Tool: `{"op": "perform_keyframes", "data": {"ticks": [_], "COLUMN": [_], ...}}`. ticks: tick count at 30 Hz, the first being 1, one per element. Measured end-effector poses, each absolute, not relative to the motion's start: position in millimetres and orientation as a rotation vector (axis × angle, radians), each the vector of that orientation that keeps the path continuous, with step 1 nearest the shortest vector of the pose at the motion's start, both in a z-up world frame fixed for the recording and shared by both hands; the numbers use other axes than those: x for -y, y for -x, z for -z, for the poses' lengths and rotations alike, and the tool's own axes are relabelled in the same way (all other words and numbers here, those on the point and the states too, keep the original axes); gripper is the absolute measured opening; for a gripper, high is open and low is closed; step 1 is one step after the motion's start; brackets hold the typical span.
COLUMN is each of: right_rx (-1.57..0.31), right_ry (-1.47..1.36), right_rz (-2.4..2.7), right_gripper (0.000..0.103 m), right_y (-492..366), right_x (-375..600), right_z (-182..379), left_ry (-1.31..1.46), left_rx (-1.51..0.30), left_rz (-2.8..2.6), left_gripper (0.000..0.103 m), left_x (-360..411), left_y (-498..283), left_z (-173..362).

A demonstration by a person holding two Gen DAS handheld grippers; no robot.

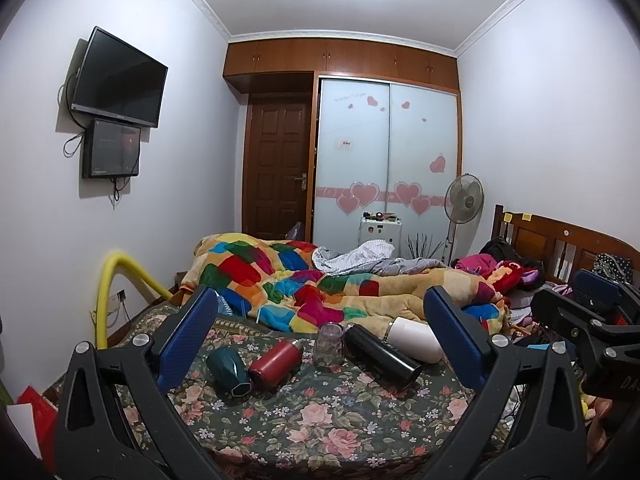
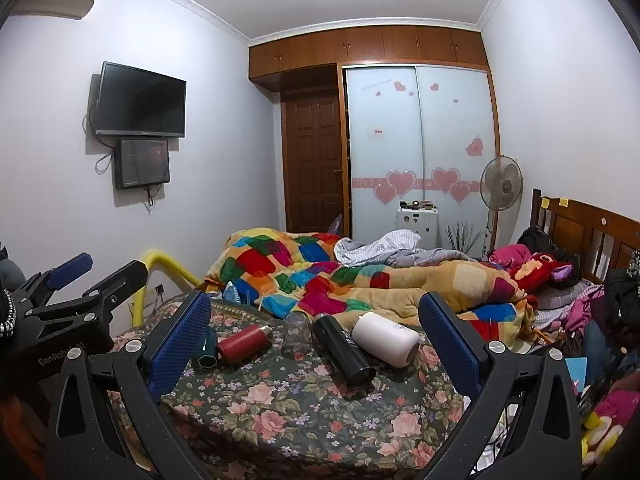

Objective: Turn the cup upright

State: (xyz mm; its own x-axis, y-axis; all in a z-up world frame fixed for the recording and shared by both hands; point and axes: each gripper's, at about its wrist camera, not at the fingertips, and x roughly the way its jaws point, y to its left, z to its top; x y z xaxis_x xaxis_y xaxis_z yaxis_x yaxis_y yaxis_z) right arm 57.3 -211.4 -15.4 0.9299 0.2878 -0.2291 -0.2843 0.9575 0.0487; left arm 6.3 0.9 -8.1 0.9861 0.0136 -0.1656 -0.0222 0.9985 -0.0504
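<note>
Lying mouth-down at twelve o'clock from my left gripper (image 1: 320, 332), the clear glass cup (image 1: 329, 344) stands between the red flask (image 1: 276, 364) at nine and the black flask (image 1: 382, 356) at three on the floral bedcover (image 1: 320, 432); both my grippers, right gripper (image 2: 316, 340) too, gape wide, holding nothing. I'd pinch the cup's sides squarely, lift clear of both neighbours, then rotate

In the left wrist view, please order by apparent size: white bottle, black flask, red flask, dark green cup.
1. Long black cylindrical flask
2. Wide white bottle, close to the black one, so unsure
3. Red flask and faceted dark green cup look alike; I cannot rank them.
</note>
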Motion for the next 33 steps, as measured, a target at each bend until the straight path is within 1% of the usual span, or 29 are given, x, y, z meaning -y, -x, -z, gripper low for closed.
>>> {"op": "perform_keyframes", "data": {"ticks": [8,14,18,27,29,33], "right_rx": [-0.295,-0.371,-0.428,-0.545,-0.563,-0.606], "right_ry": [-0.017,-0.018,-0.019,-0.035,-0.039,-0.052], "right_rz": [-0.276,-0.254,-0.236,-0.2,-0.193,-0.185], "right_gripper": [0.103,0.103,0.103,0.103,0.103,0.103], "right_y": [-78,-107,-130,-173,-180,-193], "right_x": [216,219,223,230,231,233], "right_z": [29,46,58,86,92,102], "left_ry": [0.068,0.081,0.058,-0.037,-0.07,-0.118], "left_rx": [-0.24,-0.372,-0.504,-0.895,-0.976,-1.101], "left_rz": [-0.043,-0.058,-0.063,0.066,0.098,0.141], "left_gripper": [0.103,0.103,0.103,0.102,0.096,0.092], "left_x": [-14,-34,-50,-71,-74,-77], "left_y": [-42,-101,-157,-287,-310,-344], "left_z": [25,56,89,176,194,220]}}
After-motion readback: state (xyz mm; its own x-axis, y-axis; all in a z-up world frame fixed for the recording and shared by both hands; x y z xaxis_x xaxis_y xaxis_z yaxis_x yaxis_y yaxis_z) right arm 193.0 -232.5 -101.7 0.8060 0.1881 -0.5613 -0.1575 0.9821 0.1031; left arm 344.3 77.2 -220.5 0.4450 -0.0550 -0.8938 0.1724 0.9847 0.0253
